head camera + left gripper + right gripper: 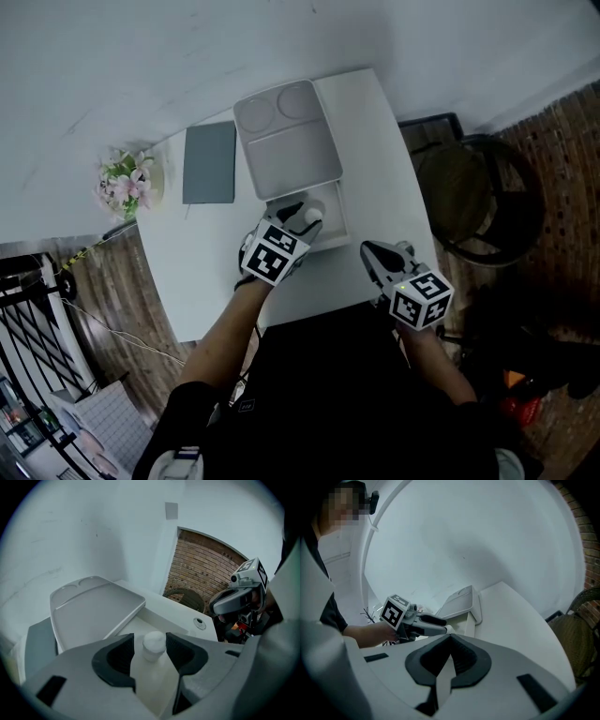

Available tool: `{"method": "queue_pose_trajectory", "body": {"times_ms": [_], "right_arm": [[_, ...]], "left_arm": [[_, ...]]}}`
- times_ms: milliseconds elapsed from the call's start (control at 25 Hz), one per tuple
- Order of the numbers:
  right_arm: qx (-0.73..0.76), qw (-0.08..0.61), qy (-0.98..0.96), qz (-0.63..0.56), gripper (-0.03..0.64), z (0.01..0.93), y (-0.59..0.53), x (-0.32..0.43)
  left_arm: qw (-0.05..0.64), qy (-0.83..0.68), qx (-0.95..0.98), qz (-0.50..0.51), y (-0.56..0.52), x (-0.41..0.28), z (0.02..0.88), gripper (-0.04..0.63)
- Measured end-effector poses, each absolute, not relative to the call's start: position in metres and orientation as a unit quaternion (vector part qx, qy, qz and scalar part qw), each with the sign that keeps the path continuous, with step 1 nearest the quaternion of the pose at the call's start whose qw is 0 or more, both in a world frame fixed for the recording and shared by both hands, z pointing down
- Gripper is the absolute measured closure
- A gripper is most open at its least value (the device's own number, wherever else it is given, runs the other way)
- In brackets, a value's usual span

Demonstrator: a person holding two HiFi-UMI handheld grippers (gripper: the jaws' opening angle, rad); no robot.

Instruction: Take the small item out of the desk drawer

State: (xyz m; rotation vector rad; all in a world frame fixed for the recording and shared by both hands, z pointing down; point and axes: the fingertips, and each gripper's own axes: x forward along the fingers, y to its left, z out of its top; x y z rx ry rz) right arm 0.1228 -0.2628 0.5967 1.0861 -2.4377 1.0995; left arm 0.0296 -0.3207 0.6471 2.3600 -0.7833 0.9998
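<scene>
Left gripper (150, 640) gapes around the small item (153, 645), its base hidden; right gripper (450, 639) is closed, empty.

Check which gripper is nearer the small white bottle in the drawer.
Left. The left gripper has open jaws flanking the bottle in the drawer. The right gripper, shut, sits apart near the front edge of the desk.

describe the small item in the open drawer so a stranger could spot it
Start at the white rectangular desk and find the open shallow white drawer just in front of the flat grey plastic tray. In it, between the parted jaws of the left hand-held gripper, is a small white round-capped bottle, the only upright, rounded thing among flat surfaces.
</scene>
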Motion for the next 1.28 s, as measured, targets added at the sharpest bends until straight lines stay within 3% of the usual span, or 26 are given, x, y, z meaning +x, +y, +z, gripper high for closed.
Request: {"method": "queue_pose_trajectory", "body": {"times_ms": [640,1040,1280], "right_arm": [[0.362,0.121,-0.836,0.395,0.614,0.586,-0.250,0.102],[0.379,0.108,-0.830,0.394,0.614,0.578,-0.240,0.103],[0.392,0.098,-0.828,0.389,0.614,0.570,-0.232,0.101]], "left_arm": [[0.214,-0.235,0.865,0.388,-0.304,0.044,0.669,0.397],[0.175,-0.237,0.837,0.461,-0.303,0.042,0.683,0.399],[0.163,-0.252,0.852,0.430,-0.305,0.034,0.670,0.403]]}}
